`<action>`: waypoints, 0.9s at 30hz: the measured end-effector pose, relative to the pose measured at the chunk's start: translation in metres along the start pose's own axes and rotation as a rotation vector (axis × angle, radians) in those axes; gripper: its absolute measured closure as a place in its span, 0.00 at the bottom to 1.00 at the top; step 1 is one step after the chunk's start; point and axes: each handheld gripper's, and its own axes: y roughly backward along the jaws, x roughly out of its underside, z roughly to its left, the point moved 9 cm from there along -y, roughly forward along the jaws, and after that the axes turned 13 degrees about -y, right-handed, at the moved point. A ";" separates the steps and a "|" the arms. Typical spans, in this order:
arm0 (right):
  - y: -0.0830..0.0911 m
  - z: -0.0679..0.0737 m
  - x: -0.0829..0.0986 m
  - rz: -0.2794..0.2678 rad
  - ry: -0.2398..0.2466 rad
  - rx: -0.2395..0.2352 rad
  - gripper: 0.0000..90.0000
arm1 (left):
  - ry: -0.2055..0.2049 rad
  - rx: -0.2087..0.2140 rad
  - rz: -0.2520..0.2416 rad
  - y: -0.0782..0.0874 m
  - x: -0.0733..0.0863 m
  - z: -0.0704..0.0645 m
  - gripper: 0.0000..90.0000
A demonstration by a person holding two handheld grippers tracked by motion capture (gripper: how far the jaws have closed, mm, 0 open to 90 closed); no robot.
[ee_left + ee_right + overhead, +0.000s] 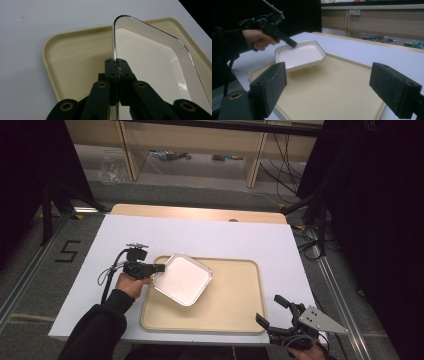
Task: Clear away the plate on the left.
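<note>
A white square dish (181, 279) with a thin metallic rim hangs tilted just above the beige tray (235, 315). My left gripper (160, 268) is shut on the dish's left rim; in the left gripper view the rim (115, 45) runs edge-on out of the closed jaws, with the dish (150, 67) to the right and the tray (72, 60) below. From the right gripper view the dish (299, 56) floats over the tray (332, 90), held by the left gripper (293, 44). My right gripper (272, 311) stands open off the tray's front right corner, its fingers (268, 87) wide apart, holding nothing.
The tray lies on a white table top (240, 237) with bare surface on the left, back and right. Past the far edge is floor with wooden shelving (200, 140) and cables. A black "5" mark (67, 251) sits on the floor at left.
</note>
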 end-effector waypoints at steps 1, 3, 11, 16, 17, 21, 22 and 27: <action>0.000 0.000 0.000 0.001 0.000 -0.001 0.17 | 0.000 0.005 0.001 -0.003 0.000 -0.003 0.98; 0.000 -0.002 -0.001 -0.002 0.028 0.006 0.17 | -0.015 0.017 0.016 -0.007 0.002 -0.010 0.98; 0.000 -0.001 -0.001 -0.006 0.026 0.004 0.17 | -0.033 0.039 0.048 -0.023 0.008 -0.027 0.98; 0.000 -0.001 -0.001 -0.003 0.016 0.007 0.17 | -0.057 0.044 0.065 -0.027 0.011 -0.031 0.97; 0.000 -0.002 -0.001 -0.009 0.028 0.013 0.17 | -0.037 0.044 0.053 -0.031 0.011 -0.036 0.97; 0.000 -0.002 -0.001 -0.008 0.028 0.013 0.17 | -0.048 0.057 0.074 -0.038 0.016 -0.043 0.97; 0.001 -0.001 -0.001 -0.005 0.012 0.013 0.17 | -0.060 0.054 0.091 -0.041 0.019 -0.046 0.97; 0.001 -0.001 -0.001 -0.005 0.013 0.013 0.17 | -0.041 0.073 0.094 -0.048 0.024 -0.055 0.97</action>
